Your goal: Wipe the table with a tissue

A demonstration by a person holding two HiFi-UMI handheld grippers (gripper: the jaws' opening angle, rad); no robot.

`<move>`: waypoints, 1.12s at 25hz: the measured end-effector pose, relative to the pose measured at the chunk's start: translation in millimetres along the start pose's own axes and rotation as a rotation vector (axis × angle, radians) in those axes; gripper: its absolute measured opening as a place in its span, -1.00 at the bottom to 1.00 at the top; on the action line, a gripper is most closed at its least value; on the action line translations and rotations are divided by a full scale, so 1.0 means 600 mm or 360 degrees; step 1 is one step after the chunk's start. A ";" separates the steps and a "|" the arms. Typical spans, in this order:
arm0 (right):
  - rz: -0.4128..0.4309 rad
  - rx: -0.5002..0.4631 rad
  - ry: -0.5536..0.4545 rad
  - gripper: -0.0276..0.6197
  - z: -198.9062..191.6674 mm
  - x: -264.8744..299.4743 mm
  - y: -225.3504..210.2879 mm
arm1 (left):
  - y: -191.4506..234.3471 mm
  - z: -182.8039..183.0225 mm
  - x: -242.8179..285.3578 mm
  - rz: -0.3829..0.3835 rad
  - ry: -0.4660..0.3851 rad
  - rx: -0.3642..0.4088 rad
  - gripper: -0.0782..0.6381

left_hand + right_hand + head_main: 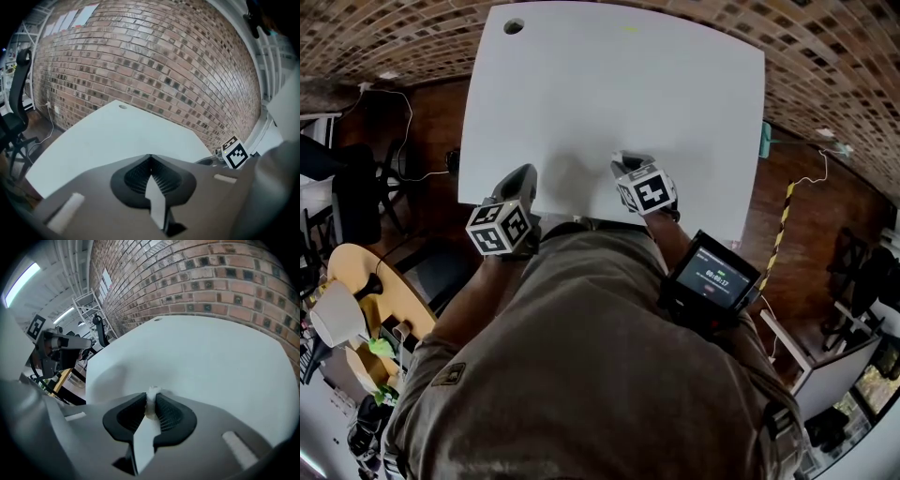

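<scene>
The left gripper [150,158] has its jaws pressed together with nothing between them. It sits at the near-left edge of the white table [609,84], whose top stretches away ahead of its tips to a brick wall [154,51]. A round cable hole [514,26] lies far ahead of it, by the far-left corner.

To its right, well apart, the right gripper [151,402] is over the near edge of the same top. Its jaws are closed on a small wad of white tissue [153,391]. The wad is pinched between the ribbed pads and pokes out just past the tips. I cannot tell whether it touches the surface below.

Behind this gripper, a device with a lit screen [715,277] sits on the person's forearm.
</scene>
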State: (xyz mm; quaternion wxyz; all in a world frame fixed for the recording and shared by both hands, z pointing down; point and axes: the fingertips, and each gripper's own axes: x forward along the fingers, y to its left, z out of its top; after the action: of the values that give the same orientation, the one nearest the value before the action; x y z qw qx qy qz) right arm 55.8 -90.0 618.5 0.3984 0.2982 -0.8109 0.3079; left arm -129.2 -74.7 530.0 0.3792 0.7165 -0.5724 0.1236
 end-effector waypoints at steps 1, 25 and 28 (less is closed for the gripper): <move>-0.0010 0.0017 -0.0010 -0.69 0.000 -0.001 -0.006 | 0.000 0.000 0.002 -0.0004 0.0004 0.0005 -0.78; -0.0442 0.0473 -0.0103 -0.69 -0.124 -0.122 -0.162 | -0.091 -0.013 0.056 -0.0262 0.0097 0.0182 -0.78; -0.0400 0.0437 -0.0099 -0.69 -0.118 -0.114 -0.144 | -0.090 -0.014 0.054 -0.0257 0.0096 0.0181 -0.78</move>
State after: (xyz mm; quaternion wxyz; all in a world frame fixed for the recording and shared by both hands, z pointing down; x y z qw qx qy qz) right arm 186.1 -76.2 619.5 0.3641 0.4582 -0.7295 0.3540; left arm -67.3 -89.5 533.7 0.3638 0.7765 -0.4932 0.1464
